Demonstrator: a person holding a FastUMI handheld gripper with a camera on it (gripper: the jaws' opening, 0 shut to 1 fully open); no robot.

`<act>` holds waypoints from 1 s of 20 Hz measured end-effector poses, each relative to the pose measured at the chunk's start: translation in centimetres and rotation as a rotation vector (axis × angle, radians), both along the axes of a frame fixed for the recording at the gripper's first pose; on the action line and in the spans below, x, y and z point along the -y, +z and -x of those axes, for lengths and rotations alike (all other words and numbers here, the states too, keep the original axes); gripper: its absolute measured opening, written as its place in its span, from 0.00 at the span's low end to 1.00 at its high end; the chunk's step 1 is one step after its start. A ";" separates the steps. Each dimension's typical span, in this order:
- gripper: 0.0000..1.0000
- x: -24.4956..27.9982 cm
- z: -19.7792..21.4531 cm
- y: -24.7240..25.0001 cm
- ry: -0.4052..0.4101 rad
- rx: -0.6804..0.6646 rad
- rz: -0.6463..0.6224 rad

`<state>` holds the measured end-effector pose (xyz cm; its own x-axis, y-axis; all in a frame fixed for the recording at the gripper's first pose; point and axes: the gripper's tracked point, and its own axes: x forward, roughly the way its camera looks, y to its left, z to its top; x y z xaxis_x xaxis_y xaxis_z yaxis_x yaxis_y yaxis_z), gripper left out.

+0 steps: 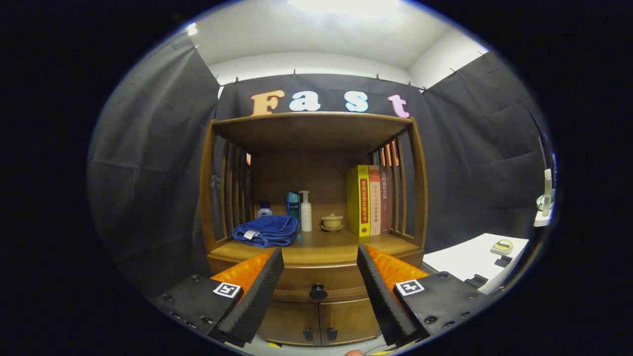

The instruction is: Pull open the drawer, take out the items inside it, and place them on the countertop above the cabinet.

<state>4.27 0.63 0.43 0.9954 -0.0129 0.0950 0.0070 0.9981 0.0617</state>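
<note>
The gripper (319, 291) is held in front of a brown wooden cabinet (316, 311), its two fingers (257, 291) spread wide apart with nothing between them but open air. Seen in the gap between the fingers and beyond their tips is the closed wooden drawer (306, 279) that runs across the cabinet's front just under the countertop, with a round dark knob (318, 291) at its middle; the fingers are not touching it. Below the drawer are two small wooden doors (319, 321), each with a dark handle near the seam where they meet. The wooden countertop (326, 244) above the drawer carries several things under a wooden canopy with slatted sides. A folded blue towel (267, 230) lies toward the countertop's left front edge. Behind it, close to the back panel, stand a small bottle with a blue cap (264, 209), a dark teal box (293, 203) and a white pump bottle (306, 212), the last two just beside each other. Near the middle of the countertop sits a small yellowish lidded cup on a saucer (332, 222). Along the right side stand three upright books (368, 200), yellow, red-and-white and dark red, pressed together against the slats. To the right of the cabinet, well apart from it, is a white table (470, 259) with a small pale object (503, 245) near its far corner.
</note>
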 end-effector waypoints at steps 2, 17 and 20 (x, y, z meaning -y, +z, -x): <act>0.98 -0.6 -1.8 -1.4 0.010 0.010 0.028; 0.99 -1.4 -13.3 -15.2 0.028 -0.133 0.064; 0.91 -1.5 -14.7 -17.5 0.022 -0.168 0.059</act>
